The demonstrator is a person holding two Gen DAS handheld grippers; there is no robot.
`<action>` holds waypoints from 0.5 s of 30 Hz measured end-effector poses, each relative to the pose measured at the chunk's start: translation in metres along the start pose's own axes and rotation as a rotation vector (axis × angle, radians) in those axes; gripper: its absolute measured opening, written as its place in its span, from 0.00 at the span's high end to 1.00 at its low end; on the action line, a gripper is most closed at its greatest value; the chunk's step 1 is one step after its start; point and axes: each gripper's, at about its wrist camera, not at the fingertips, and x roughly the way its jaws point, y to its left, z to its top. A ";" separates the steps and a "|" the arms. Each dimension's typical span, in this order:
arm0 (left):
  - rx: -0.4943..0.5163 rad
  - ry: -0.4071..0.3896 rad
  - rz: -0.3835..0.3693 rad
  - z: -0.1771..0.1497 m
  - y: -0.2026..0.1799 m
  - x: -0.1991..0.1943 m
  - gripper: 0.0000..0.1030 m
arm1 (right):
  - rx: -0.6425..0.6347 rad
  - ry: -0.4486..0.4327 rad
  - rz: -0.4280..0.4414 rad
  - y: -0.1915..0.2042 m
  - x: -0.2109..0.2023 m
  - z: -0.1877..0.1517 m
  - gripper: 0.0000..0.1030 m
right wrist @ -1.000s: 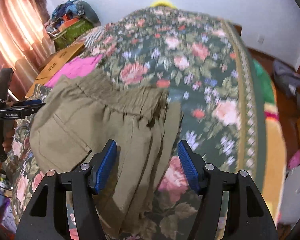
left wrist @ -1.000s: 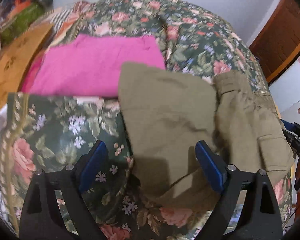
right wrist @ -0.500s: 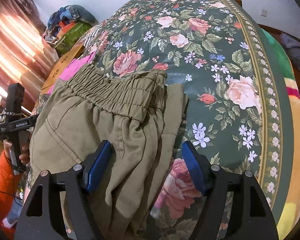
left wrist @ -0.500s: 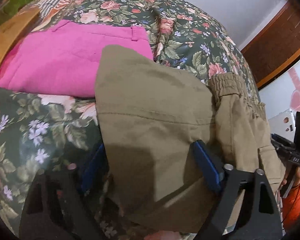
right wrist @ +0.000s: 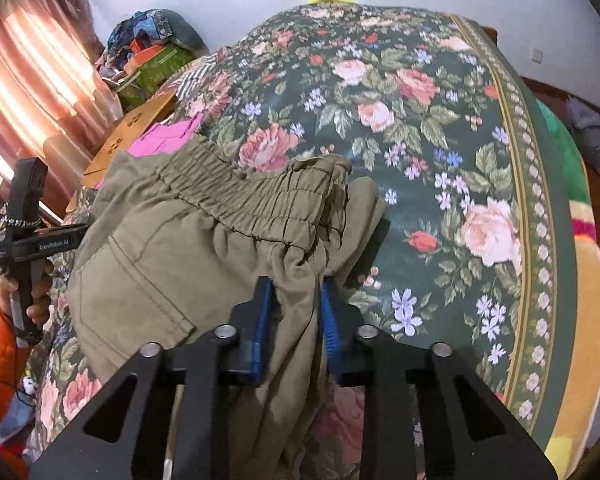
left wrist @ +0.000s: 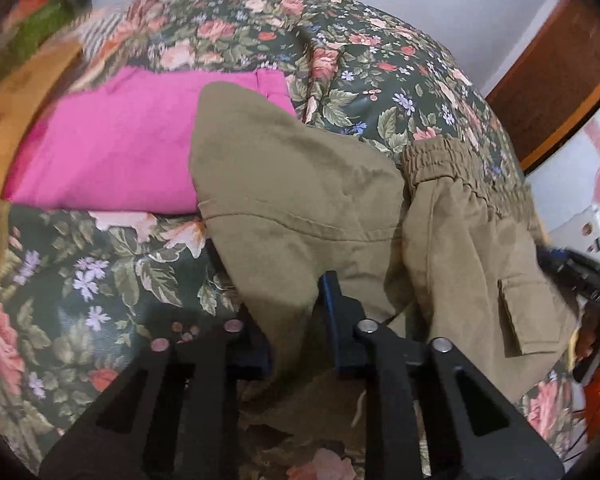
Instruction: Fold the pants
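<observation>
The olive pants [left wrist: 320, 184] lie part-folded on the floral bedspread [right wrist: 440, 128], their leg end overlapping the pink garment [left wrist: 112, 152]; the left gripper [left wrist: 296, 320] reaches low along the bed, its blue pads pinching a fold of the leg fabric; the right gripper [right wrist: 296, 312] comes in level near the elastic waistband [right wrist: 244, 196], pads pressed together on a bunched ridge of cloth; in the right wrist view, the left hand [right wrist: 36, 292] grips its tool upright beside the pocket.
</observation>
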 end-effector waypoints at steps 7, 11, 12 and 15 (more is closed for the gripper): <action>0.035 -0.058 0.002 -0.001 -0.003 -0.029 0.97 | -0.013 -0.058 0.001 0.008 -0.020 0.007 0.90; 0.078 -0.092 -0.001 -0.004 -0.012 -0.050 0.97 | -0.035 -0.083 0.005 0.018 -0.032 0.009 0.91; 0.085 -0.099 -0.002 -0.006 -0.015 -0.054 0.97 | -0.039 -0.089 0.005 0.021 -0.035 0.010 0.91; 0.090 -0.116 -0.012 -0.009 -0.018 -0.067 0.97 | -0.052 -0.104 0.007 0.028 -0.043 0.011 0.91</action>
